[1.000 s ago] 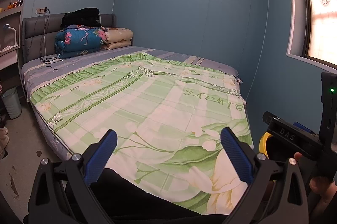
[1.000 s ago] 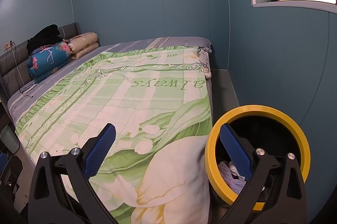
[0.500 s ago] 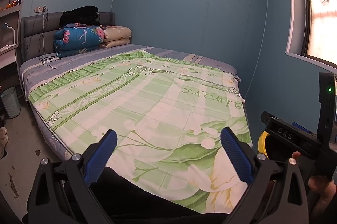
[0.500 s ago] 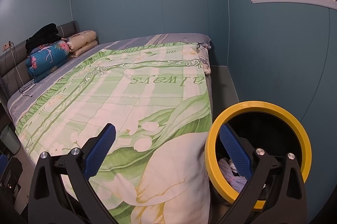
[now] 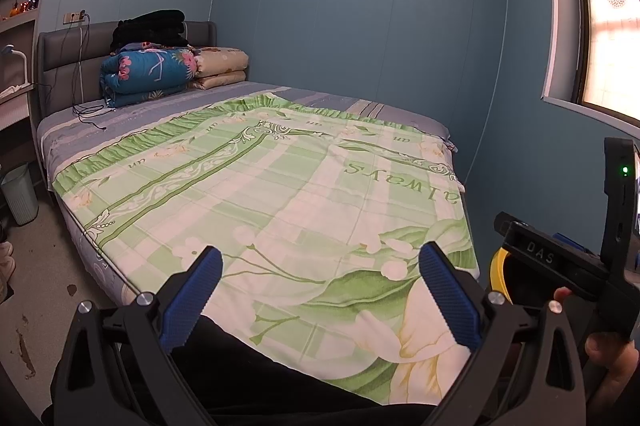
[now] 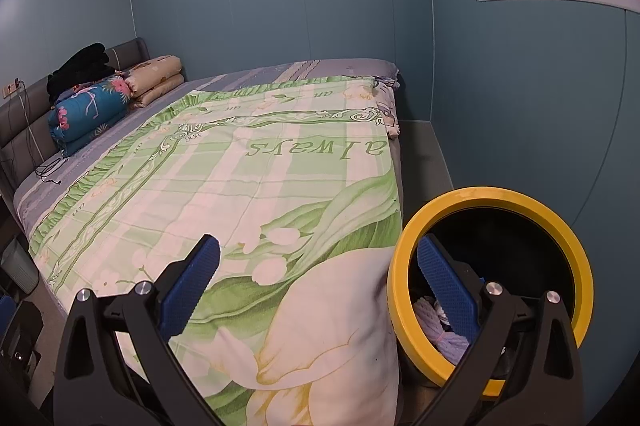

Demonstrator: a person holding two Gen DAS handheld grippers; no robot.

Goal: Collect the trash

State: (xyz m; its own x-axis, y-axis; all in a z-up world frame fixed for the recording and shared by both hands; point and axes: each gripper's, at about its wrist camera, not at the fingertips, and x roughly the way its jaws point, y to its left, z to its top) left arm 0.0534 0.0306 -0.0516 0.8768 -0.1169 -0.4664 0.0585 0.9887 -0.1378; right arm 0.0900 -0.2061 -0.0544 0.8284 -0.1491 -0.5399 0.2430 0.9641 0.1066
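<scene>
The bed (image 5: 280, 162) fills most of the room, spread with a green and white floral quilt (image 6: 248, 194) that reaches to its foot. Folded blankets (image 5: 148, 74) are stacked against the grey headboard (image 5: 64, 54), a black bundle on top. Beside the foot of the bed, near the blue wall, stands a bin with a yellow rim (image 6: 492, 198); pale crumpled trash (image 6: 436, 322) lies inside it. A small grey wastebasket (image 5: 18, 194) sits on the floor on the far side. The left hand-held gripper (image 5: 320, 298) hangs wide over the quilt, holding nothing. The right hand-held gripper (image 6: 320, 290) is equally wide, empty, one blue pad (image 6: 448, 286) over the bin's mouth
</scene>
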